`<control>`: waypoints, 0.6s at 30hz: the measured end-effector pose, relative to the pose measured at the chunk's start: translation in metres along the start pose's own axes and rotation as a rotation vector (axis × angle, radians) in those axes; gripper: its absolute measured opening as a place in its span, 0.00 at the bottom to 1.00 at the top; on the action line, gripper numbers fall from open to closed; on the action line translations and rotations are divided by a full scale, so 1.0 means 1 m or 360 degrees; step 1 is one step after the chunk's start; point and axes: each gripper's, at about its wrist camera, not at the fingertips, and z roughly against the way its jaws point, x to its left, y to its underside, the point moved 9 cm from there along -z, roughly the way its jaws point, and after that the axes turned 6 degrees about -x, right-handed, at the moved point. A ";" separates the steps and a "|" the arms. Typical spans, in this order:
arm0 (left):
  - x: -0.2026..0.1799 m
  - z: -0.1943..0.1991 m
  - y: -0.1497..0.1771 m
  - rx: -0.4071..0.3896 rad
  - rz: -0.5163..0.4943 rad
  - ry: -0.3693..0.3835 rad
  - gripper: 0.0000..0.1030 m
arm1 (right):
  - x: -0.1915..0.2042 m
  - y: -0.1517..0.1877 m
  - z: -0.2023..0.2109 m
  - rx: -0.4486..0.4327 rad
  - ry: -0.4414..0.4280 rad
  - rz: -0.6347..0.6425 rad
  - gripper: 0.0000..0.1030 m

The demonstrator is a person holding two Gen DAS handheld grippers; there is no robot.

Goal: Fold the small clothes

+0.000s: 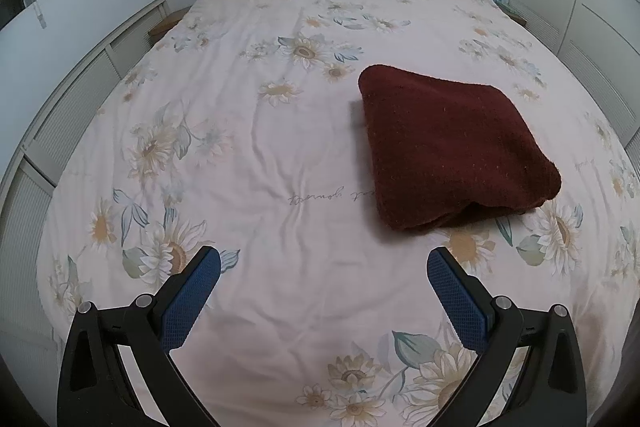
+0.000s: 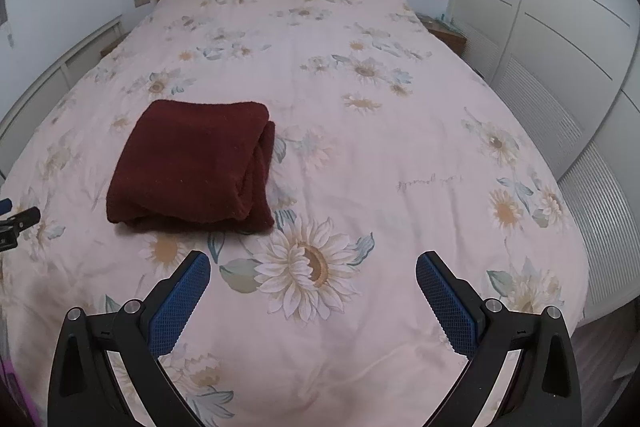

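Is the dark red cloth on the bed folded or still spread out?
Folded. The dark red cloth lies as a compact square with stacked layers showing along its right edge, on the floral bedcover. Neither claw touches it.

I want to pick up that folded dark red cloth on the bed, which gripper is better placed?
Marginally the right gripper: the folded cloth seems nearer in its view. The left gripper is also open, empty.
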 end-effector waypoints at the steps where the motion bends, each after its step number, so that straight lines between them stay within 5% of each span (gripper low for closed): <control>1: 0.000 0.000 0.000 0.0004 0.0001 0.0001 0.99 | -0.001 0.001 0.000 0.0003 -0.0002 0.0001 1.00; 18: 0.000 -0.002 0.003 0.0021 -0.0022 0.0026 0.99 | -0.004 0.004 -0.006 0.0033 -0.0006 0.0007 1.00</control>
